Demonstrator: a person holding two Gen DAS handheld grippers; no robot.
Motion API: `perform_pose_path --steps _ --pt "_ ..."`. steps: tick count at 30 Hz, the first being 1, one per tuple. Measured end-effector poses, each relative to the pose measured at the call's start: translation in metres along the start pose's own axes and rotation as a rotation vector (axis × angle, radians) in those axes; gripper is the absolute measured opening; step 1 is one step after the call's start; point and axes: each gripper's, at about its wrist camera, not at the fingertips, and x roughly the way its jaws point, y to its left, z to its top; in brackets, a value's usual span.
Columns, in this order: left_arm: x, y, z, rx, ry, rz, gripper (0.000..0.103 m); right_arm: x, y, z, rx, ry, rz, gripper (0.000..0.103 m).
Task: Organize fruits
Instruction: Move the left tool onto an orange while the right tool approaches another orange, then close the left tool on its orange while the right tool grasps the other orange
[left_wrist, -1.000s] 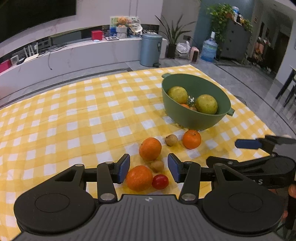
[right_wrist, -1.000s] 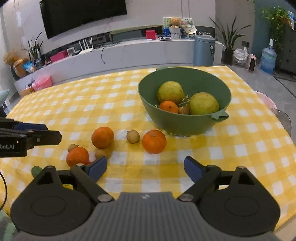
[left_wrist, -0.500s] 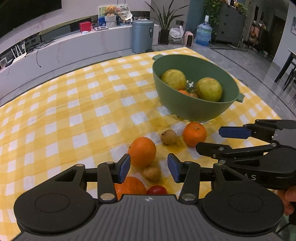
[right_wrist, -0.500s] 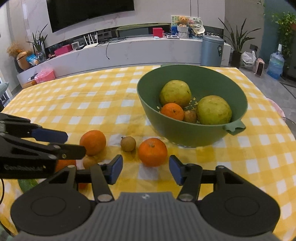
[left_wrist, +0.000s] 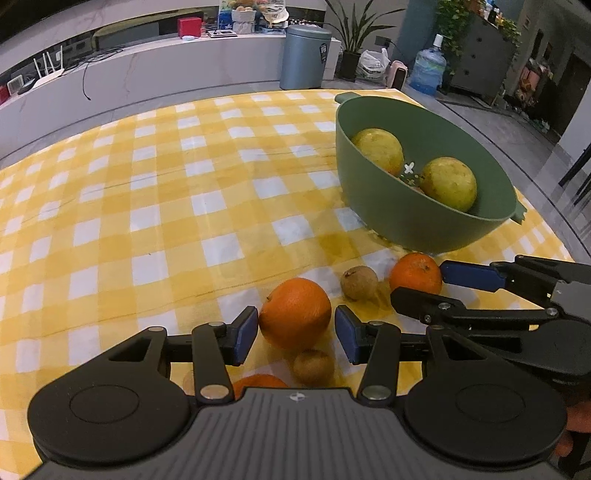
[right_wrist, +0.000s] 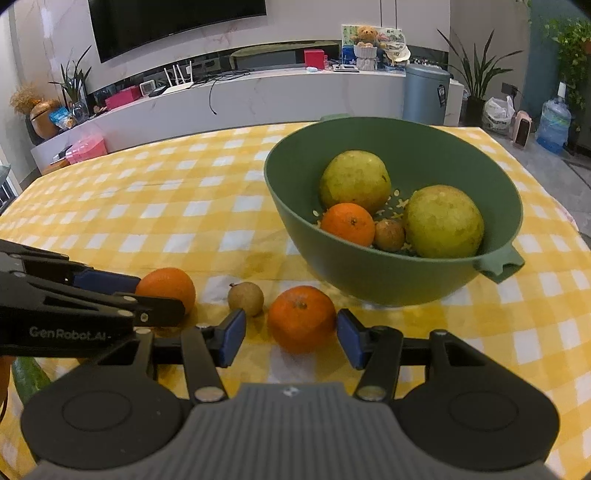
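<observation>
1. Worktop (right_wrist: 184, 192) with yellow-white check cloth; TV (right_wrist: 173, 22) and long white ledge (right_wrist: 258, 92) behind, grey bin (right_wrist: 424, 92) to the right.
2. Green bowl (right_wrist: 369, 273) holds two yellow-green fruits, one orange, one small brown fruit.
3. Left tool (left_wrist: 293, 334): pads apart, flanking left orange (left_wrist: 295, 313), small gaps both sides, no contact seen.
4. Brown fruit (right_wrist: 245, 298) lies between the two oranges.
5. Right tool (right_wrist: 290, 338): pads apart around right orange (right_wrist: 301, 318); right pad at its skin, left pad clear. Contact unclear.

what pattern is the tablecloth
Yellow and white checks; the tablecloth shows best in the left wrist view.
</observation>
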Motion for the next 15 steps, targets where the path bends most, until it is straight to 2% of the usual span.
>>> perform_pose_path --steps 6,9,11,13,15 --pt "0.0062 -0.0004 0.0034 -0.009 0.011 0.001 0.056 0.0033 -0.0002 -0.0018 -0.014 -0.003 -0.015 0.052" --pt "0.0091 -0.0007 0.0035 -0.019 0.021 -0.002 0.057 0.006 -0.0021 -0.0033 -0.011 0.007 -0.013 0.048" --pt "0.0084 -0.0028 0.003 -0.012 0.02 0.005 0.055 0.0077 -0.0028 -0.0059 -0.006 0.011 -0.019 0.047" --pt "0.0077 -0.0044 0.003 -0.007 0.022 0.006 0.053 0.008 -0.0036 -0.008 -0.005 0.012 -0.018 0.041" --pt "0.0083 -0.0065 0.0038 -0.003 0.024 0.014 0.052 0.0077 -0.0041 -0.0084 -0.004 0.009 -0.016 0.041"
